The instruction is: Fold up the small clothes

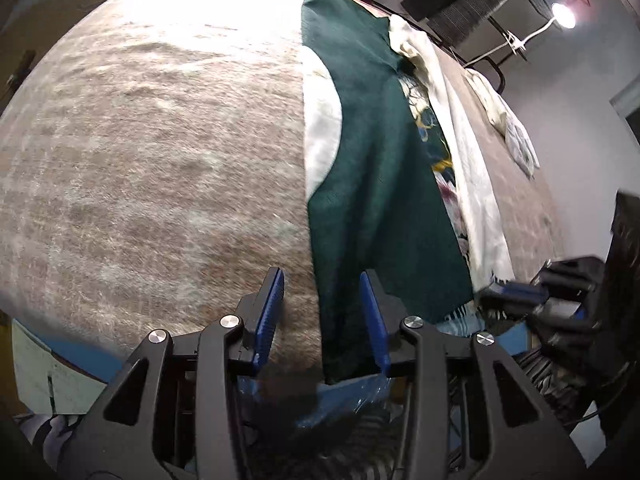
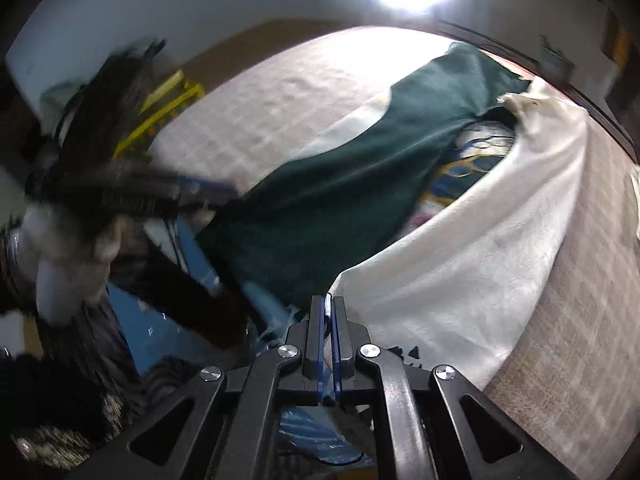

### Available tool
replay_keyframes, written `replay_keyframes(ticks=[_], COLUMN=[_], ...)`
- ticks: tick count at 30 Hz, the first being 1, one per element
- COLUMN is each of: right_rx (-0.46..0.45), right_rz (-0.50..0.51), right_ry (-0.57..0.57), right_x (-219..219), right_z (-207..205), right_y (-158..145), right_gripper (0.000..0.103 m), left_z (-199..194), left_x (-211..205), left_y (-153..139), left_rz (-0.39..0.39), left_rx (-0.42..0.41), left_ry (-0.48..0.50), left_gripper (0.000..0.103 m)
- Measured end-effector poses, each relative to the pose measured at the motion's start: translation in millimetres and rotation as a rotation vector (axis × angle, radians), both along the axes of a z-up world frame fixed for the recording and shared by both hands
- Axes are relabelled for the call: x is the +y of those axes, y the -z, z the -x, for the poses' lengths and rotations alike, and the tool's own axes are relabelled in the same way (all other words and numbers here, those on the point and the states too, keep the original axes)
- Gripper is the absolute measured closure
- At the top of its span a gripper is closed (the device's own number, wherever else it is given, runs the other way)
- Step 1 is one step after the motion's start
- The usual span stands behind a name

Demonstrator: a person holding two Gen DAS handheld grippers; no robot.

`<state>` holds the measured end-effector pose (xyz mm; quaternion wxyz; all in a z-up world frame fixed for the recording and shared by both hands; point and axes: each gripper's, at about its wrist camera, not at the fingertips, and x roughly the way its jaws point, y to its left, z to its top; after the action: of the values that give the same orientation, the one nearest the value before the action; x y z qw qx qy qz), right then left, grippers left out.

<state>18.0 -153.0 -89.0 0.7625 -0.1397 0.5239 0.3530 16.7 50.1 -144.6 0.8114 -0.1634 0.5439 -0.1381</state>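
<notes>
The green cloth lies long on the fuzzy brown blanket, with its near end hanging over the edge just in front of you. Your left tongs are spread apart, and the near edge of the green cloth sits between the two blue pads, not squeezed. Your right tongs are pressed together on the near corner of one white cloth. That white cloth lies just beside the green one, on its right. Between the two, a third cloth with a colorful print peeks out. Farther off, a small white bundle sits alone by the blanket's right edge. One bright lamp shines far back.
</notes>
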Motion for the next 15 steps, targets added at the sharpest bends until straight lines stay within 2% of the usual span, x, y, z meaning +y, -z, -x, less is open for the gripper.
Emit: replay_keyframes(ticks=[1, 2, 3, 5, 7, 9, 12, 15], right_rx=[0.000, 0.007, 0.024, 0.063, 0.054, 0.051, 0.033, 0.099], right_rz=[0.023, 0.029, 0.022, -0.040, -0.122, -0.157, -0.082, -0.055], right_ry=[-0.011, -0.015, -0.007, 0.032, 0.099, 0.183, 0.330, 0.413], right_x=[3, 3, 2, -7, -27, -48, -78, -97], right_z=[2, 2, 1, -2, -3, -6, -11, -17], right_y=[5, 8, 10, 3, -13, -22, -22, -5], right_gripper=[0.102, 0.097, 0.095, 0.069, 0.068, 0.068, 0.060, 0.057], left_z=[0, 0, 0, 1, -3, -12, -39, -71], left_x=[0, -1, -2, -4, -5, -4, -12, -26], left_y=[0, -1, -1, -4, -10, -19, -44, -66], left_rz=[0.003, 0.004, 0.001, -0.025, -0.041, -0.032, -0.035, -0.045], left_rx=[0.001, 0.001, 0.001, -0.012, -0.027, -0.041, -0.096, -0.145], left_ry=[-0.002, 0.002, 0.008, 0.014, 0.015, 0.016, 0.045, 0.087], left_gripper=[0.064, 0.064, 0.064, 0.064, 0.064, 0.064, 0.064, 0.064])
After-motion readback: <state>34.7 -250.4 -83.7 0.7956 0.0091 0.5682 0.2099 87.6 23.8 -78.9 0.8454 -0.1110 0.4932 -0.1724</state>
